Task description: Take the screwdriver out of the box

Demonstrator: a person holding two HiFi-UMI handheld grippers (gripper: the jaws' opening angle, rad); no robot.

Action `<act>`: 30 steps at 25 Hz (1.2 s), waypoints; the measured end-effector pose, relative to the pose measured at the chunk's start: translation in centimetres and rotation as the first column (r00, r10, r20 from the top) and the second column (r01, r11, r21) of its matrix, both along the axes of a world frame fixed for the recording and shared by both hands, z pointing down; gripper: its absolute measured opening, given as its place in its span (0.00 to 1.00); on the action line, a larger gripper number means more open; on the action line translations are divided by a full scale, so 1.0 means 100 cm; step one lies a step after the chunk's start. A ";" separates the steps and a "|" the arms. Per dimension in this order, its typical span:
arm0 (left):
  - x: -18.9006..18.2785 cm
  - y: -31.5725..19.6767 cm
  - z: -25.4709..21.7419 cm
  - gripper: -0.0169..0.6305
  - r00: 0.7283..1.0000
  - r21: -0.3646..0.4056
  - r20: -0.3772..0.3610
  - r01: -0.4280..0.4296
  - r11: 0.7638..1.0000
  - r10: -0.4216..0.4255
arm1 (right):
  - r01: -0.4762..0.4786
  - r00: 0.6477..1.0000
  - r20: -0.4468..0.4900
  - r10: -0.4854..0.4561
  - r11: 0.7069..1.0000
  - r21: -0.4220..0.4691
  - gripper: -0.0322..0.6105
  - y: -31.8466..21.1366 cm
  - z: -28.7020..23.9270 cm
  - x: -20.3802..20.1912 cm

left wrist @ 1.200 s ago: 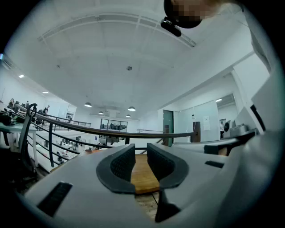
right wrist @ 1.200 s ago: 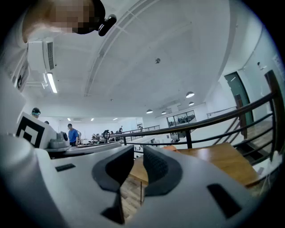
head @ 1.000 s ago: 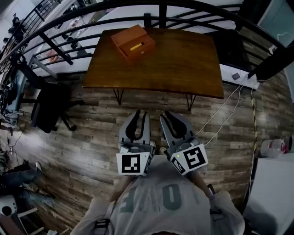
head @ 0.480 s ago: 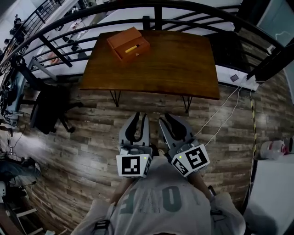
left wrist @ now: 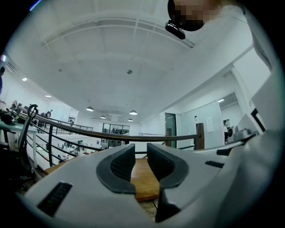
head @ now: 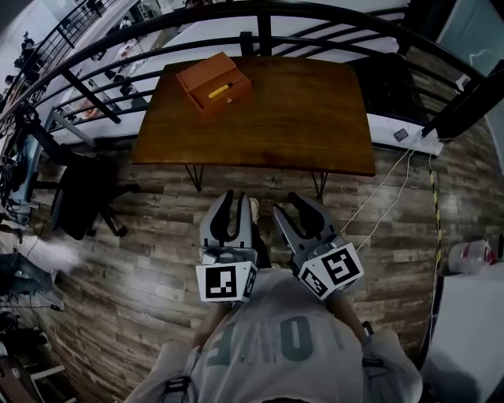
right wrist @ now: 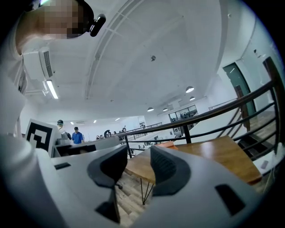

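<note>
Only the head view looks into the open orange box (head: 213,81) at the far left corner of the table (head: 299,118), where the yellow-handled screwdriver (head: 220,90) lies; the gripper views catch just the tabletop edge and the black railing (head: 315,11). Over the plank floor (head: 142,244), the left gripper (head: 239,201) is pressed together on nothing and the right gripper (head: 290,206) has just been opening, spread and empty. A black office chair (head: 79,193) stands left of the table.

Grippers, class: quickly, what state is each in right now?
Left gripper: shut, holding nothing.
Right gripper: open, jaws have just been opening, nothing between them.
</note>
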State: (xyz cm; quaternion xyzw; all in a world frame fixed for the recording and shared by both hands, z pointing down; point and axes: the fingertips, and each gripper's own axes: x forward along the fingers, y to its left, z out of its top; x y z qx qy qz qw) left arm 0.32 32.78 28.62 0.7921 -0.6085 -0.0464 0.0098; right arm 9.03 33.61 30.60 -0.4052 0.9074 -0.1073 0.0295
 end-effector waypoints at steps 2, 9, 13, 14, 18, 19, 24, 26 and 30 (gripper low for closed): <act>-0.008 -0.016 0.002 0.15 1.000 0.008 -0.005 0.007 1.000 -0.007 | 0.021 1.000 -0.019 -0.021 1.000 -0.003 0.32 -0.013 0.004 -0.007; -0.042 -0.090 -0.001 0.15 1.000 0.023 -0.019 0.020 1.000 -0.019 | -0.013 0.999 -0.038 0.014 1.000 0.022 0.36 -0.085 0.000 -0.026; -0.052 -0.138 0.007 0.15 1.000 -0.005 0.004 -0.013 1.000 0.013 | -0.042 0.998 -0.040 0.042 0.999 -0.009 0.36 -0.134 0.006 -0.039; -0.056 -0.150 0.009 0.15 1.000 -0.013 0.005 -0.019 1.000 0.019 | -0.049 0.998 -0.043 0.048 0.999 -0.020 0.36 -0.145 0.008 -0.043; -0.071 -0.204 0.016 0.15 0.999 -0.048 -0.006 -0.047 0.998 0.047 | -0.061 0.996 -0.068 0.057 0.997 -0.050 0.32 -0.198 0.015 -0.064; -0.074 -0.217 0.017 0.15 0.998 -0.055 -0.002 -0.059 0.997 0.059 | -0.062 0.996 -0.075 0.058 0.997 -0.055 0.32 -0.210 0.016 -0.069; -0.083 -0.276 0.015 0.15 0.994 -0.077 0.003 -0.110 0.991 0.111 | -0.083 0.994 -0.079 0.078 0.994 -0.070 0.26 -0.272 0.009 -0.091; -0.087 -0.300 0.013 0.15 0.991 -0.081 0.014 -0.129 0.988 0.130 | -0.101 0.992 -0.078 0.095 0.992 -0.076 0.22 -0.298 0.008 -0.097; -0.101 -0.345 0.025 0.15 0.988 -0.143 0.025 -0.149 0.979 0.154 | -0.109 0.990 -0.098 0.099 0.989 -0.096 0.22 -0.346 0.012 -0.114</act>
